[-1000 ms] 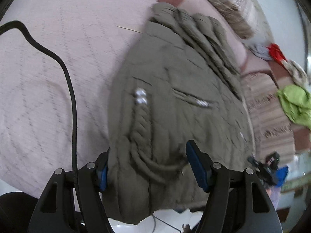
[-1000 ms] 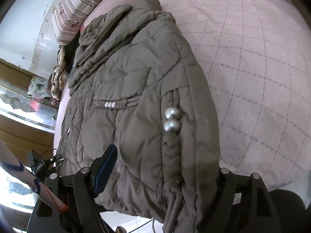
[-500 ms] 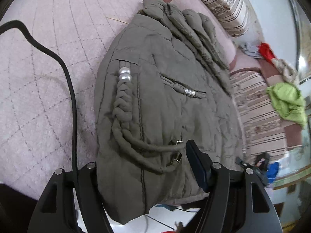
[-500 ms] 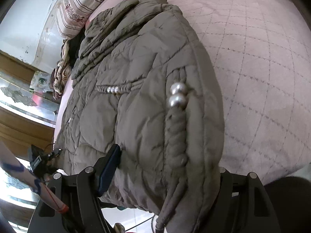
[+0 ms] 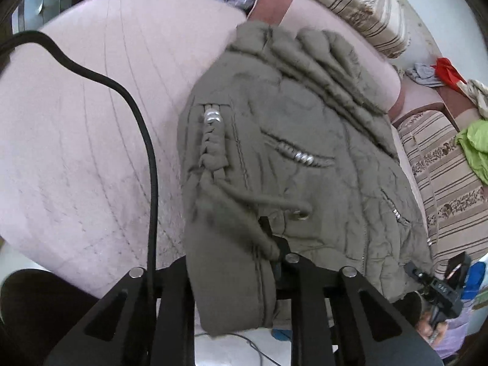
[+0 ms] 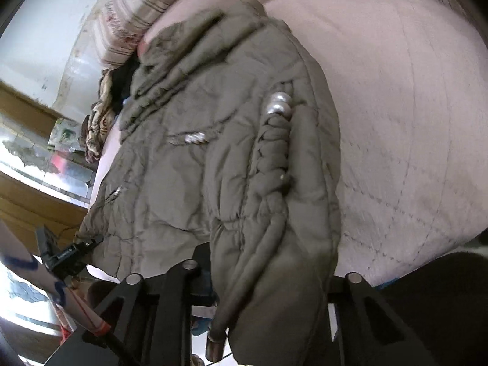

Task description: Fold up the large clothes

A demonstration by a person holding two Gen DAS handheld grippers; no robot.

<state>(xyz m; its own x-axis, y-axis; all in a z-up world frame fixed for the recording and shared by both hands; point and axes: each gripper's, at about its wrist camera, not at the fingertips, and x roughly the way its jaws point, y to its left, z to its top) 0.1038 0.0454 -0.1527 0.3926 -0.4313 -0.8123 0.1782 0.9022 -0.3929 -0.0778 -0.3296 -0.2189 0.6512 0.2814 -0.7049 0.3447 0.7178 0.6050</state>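
An olive quilted jacket (image 5: 289,140) lies on a pink quilted bed (image 5: 91,122), its hem hanging over the near edge. A braided cord with silver beads (image 5: 213,116) runs down the front. My left gripper (image 5: 244,244) is shut on the hem; one finger shows, the other is under the fabric. In the right wrist view the same jacket (image 6: 189,177) spreads beside the bare bed (image 6: 411,122). My right gripper (image 6: 268,262) has its jaws closing on the thick hem fold below the beads (image 6: 277,106), with the fabric bunched between them.
A black cable (image 5: 149,152) crosses the bed left of the jacket. Striped cushions (image 5: 442,167) line the far side, with green cloth (image 5: 475,146) and red cloth (image 5: 445,70) on them. A small black device (image 6: 67,256) sits past the jacket's far corner.
Both grippers' jaws stood wide around the hem; now both have closed onto it. The hem has bunched and lifted slightly, and both views have tipped up.
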